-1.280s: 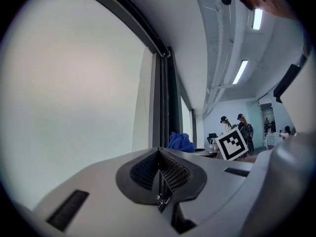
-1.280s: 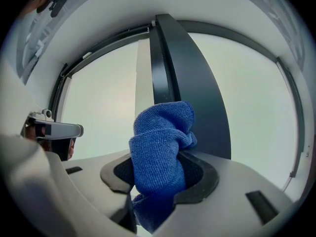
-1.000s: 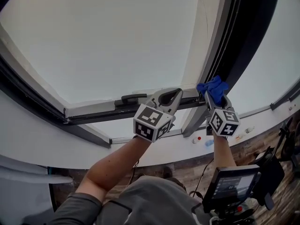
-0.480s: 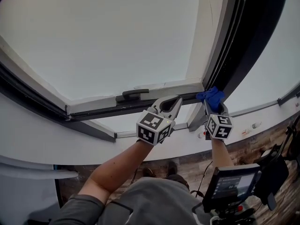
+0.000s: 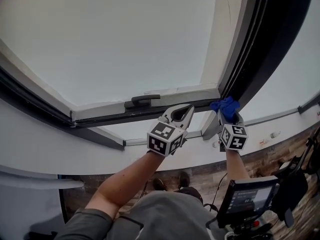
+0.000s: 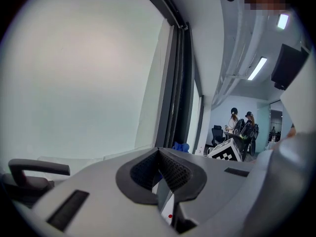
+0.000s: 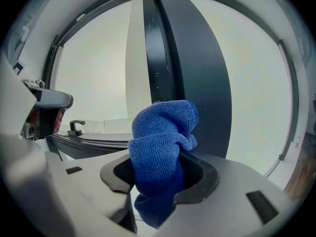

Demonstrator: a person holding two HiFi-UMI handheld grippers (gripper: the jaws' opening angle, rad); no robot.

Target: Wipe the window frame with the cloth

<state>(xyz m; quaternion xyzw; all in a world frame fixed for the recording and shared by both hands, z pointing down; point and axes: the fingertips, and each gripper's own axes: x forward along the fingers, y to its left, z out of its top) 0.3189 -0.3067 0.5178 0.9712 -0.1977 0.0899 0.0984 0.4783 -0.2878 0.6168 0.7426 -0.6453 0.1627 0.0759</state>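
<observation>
A bunched blue cloth (image 5: 225, 107) (image 7: 163, 147) is clamped in my right gripper (image 5: 226, 115) (image 7: 160, 174), whose jaws are shut on it. The cloth's top sits against the dark vertical window frame (image 5: 250, 49) (image 7: 190, 73), near where it meets the lower rail (image 5: 130, 115). My left gripper (image 5: 181, 114) (image 6: 160, 174) is shut with nothing in it, held just left of the right one, below the rail. In the left gripper view the blue cloth (image 6: 180, 146) peeks out beside the dark upright (image 6: 178, 83).
A black window handle (image 5: 142, 100) (image 7: 75, 127) sits on the white sash. A white sill (image 5: 150, 156) runs below. A screen on a stand (image 5: 247, 196) is at the lower right. People stand far off in the room (image 6: 239, 122).
The right gripper and cloth slid down the dark upright to its foot by the lower rail. The left gripper drifted slightly right and stayed shut.
</observation>
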